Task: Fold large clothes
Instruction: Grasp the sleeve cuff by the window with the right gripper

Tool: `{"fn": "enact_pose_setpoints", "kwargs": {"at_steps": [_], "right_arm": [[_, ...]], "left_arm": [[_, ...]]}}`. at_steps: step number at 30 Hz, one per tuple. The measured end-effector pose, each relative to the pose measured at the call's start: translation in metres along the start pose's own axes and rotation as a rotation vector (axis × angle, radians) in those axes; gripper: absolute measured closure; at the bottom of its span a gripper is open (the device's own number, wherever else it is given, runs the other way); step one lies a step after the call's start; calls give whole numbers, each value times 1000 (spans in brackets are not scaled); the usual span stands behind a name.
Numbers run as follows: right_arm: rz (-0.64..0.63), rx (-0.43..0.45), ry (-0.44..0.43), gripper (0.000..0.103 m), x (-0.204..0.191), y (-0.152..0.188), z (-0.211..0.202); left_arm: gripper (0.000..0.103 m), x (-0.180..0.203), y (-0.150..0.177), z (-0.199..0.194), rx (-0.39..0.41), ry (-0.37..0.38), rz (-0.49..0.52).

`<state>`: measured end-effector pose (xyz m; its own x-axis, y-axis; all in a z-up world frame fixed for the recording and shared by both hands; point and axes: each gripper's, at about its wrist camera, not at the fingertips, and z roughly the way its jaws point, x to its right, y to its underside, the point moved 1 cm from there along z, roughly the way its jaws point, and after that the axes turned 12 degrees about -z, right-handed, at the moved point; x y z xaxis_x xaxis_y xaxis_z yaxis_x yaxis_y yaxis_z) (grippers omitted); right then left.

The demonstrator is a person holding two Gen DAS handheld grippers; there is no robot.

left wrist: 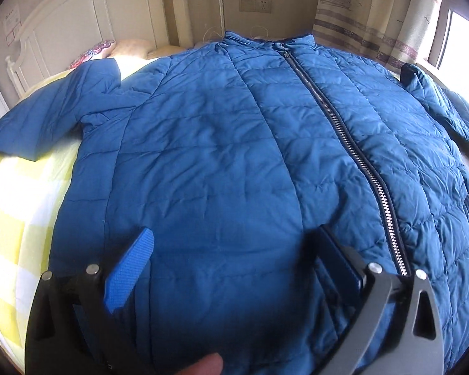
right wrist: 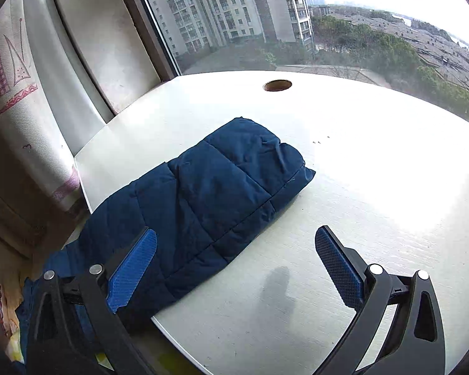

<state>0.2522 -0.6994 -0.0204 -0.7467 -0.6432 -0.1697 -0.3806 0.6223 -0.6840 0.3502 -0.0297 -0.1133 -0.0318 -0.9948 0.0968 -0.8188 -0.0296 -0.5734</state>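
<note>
1. Nearest the left lens: our left gripper [left wrist: 231, 268], fingers spread wide, nothing held. A fingertip [left wrist: 203, 364] of the hand shows at the bottom edge.
2. Jacket [left wrist: 222, 156] lies flat, front up, on the bed [left wrist: 18, 225], zipped. Its hem sits directly under and between the left fingers; the collar [left wrist: 265, 42] points away, toward the headboard. Long axis runs straight ahead from this gripper.
3. Zipper [left wrist: 344, 131] runs just inside the left gripper's right-hand finger, so we sit over the wearer's-right panel, off centre.
4. One sleeve [left wrist: 56, 106] lies angled out over the bed on our left.
5. Right gripper [right wrist: 234, 265]: fingers likewise wide apart, empty, hovering low.
6. Other sleeve [right wrist: 203, 206] drapes off the bed onto the white counter [right wrist: 375, 218] by the window. It runs diagonally, cuff end away and to the right, shoulder end passing beneath the right gripper's left-hand finger.
7. Judgement: sleeves come in first. Right gripper is nearer its sleeve, which lies ahead-left of the gap, so it needs a shift leftward before closing.
</note>
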Motion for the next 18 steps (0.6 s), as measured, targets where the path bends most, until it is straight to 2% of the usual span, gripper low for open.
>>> {"fn": "enact_pose_setpoints", "kwargs": {"at_steps": [4, 6, 7, 8, 9, 11, 12, 14, 18], "right_arm": [[28, -32, 25, 12, 2, -17, 28], [43, -48, 12, 20, 2, -17, 38], [42, -28, 16, 23, 2, -18, 37], [40, -24, 19, 31, 2, -18, 38], [42, -16, 13, 52, 0, -17, 36], [56, 53, -40, 75, -3, -15, 27], [38, 101, -57, 79, -8, -14, 19], [-38, 196, -75, 83, -33, -11, -4], [-283, 405, -246, 85, -127, 19, -76]], "left_arm": [[2, -1, 0, 2, -17, 21, 8], [2, 0, -1, 3, -21, 20, 11], [2, 1, -1, 3, -21, 18, 13], [2, 1, 0, 3, -18, 18, 14], [2, 0, 0, 2, -15, 20, 13], [2, -1, 0, 2, -12, 25, 9], [2, -1, 0, 2, -10, 24, 10], [2, -1, 0, 2, -9, 23, 11], [2, -2, -1, 2, -8, 29, 6]]}}
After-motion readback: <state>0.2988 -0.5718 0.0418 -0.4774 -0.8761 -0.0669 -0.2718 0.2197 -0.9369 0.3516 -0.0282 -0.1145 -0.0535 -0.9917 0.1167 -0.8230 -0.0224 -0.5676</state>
